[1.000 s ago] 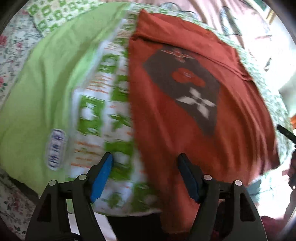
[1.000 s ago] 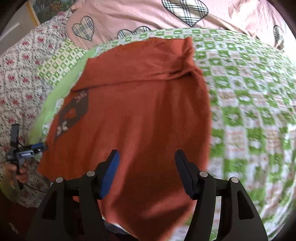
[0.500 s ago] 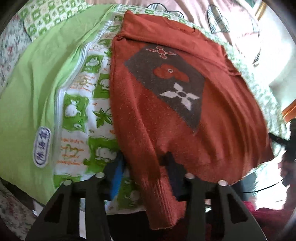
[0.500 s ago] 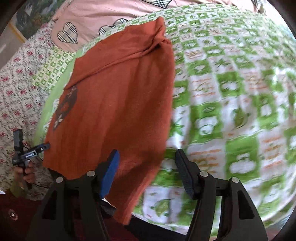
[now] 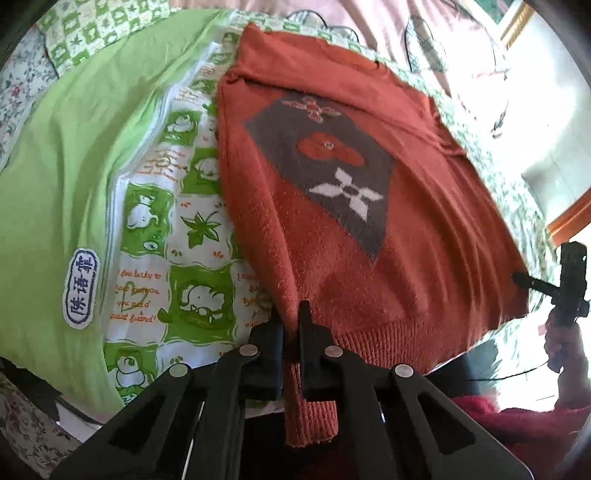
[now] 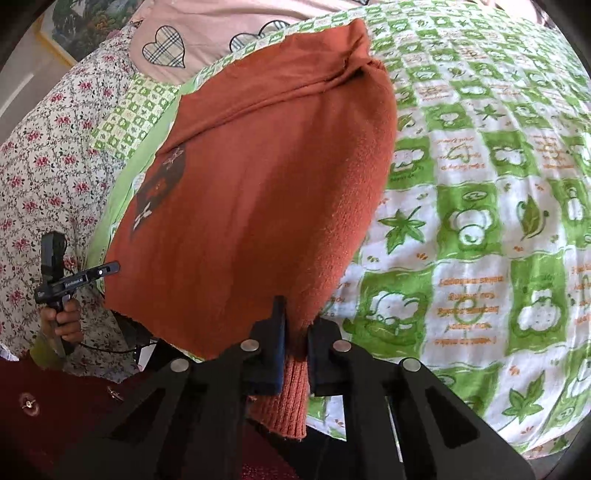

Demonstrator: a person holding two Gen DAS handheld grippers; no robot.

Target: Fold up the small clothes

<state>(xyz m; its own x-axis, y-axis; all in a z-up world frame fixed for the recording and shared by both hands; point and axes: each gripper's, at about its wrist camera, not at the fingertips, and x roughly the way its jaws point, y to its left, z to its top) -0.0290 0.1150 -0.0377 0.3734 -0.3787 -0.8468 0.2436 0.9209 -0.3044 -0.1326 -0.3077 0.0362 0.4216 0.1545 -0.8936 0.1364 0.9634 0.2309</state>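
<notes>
A small rust-orange knitted sweater [image 5: 369,221] with a grey patch and a white flower lies flat on the bed, its ribbed hem toward me. My left gripper [image 5: 291,325] is shut on the sweater's near left edge by the hem, and a ribbed cuff hangs between its arms. In the right wrist view the sweater [image 6: 258,192] also shows, and my right gripper [image 6: 295,325] is shut on its near right edge. The right gripper also appears far right in the left wrist view [image 5: 570,284], and the left gripper far left in the right wrist view [image 6: 74,277].
The bed has a green-and-white cartoon quilt [image 6: 480,221] with a plain green border [image 5: 66,155]. A pink pillow with plaid hearts [image 6: 221,22] lies at the head. A floral sheet [image 6: 44,147] covers the left side. The bed's near edge is just under both grippers.
Both grippers were open and apart from the sweater a second ago. They have since moved to its near corners and closed on the fabric.
</notes>
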